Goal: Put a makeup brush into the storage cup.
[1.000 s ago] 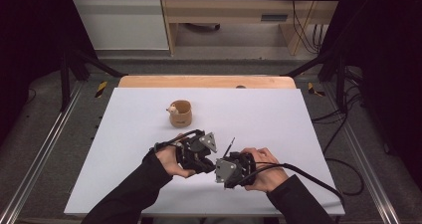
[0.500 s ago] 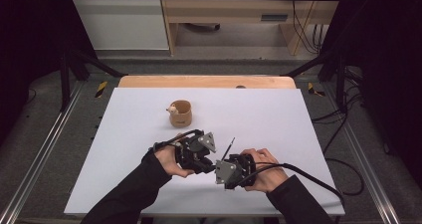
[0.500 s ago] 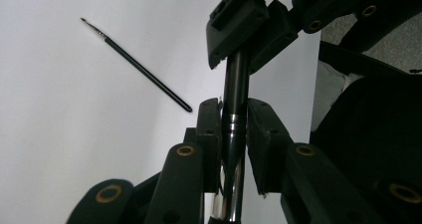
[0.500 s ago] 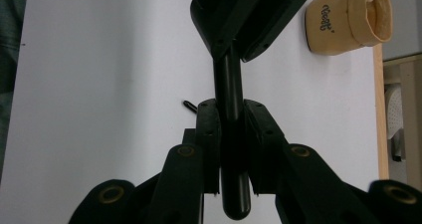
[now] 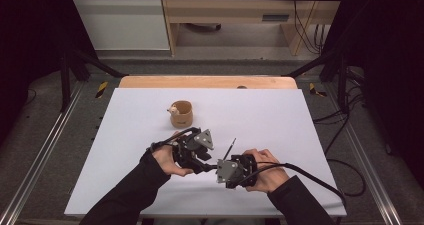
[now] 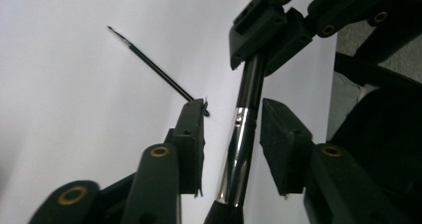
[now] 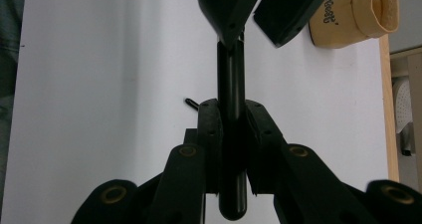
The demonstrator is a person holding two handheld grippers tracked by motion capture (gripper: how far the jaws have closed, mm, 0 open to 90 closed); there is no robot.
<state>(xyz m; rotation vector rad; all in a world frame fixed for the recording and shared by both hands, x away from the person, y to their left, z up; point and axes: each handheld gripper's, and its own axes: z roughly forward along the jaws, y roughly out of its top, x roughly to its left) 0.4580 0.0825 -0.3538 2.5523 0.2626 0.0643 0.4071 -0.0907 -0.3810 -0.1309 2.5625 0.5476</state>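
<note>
While the right tool (image 7: 230, 117) clamps the brush handle (image 7: 231, 134), the left tool (image 6: 234, 129) has just been opening, pads clear of it.

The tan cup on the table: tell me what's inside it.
At the rim of the tan cup sits a small pale lump, partly over the edge. The cup's wall hides the interior below the rim.

Your left gripper (image 5: 204, 161) sits near the table's front edge, jaws just opening — pads off the brush handle (image 6: 241, 134) between them. Your right gripper (image 5: 224, 166), facing it, is clamped tight on that handle.
</note>
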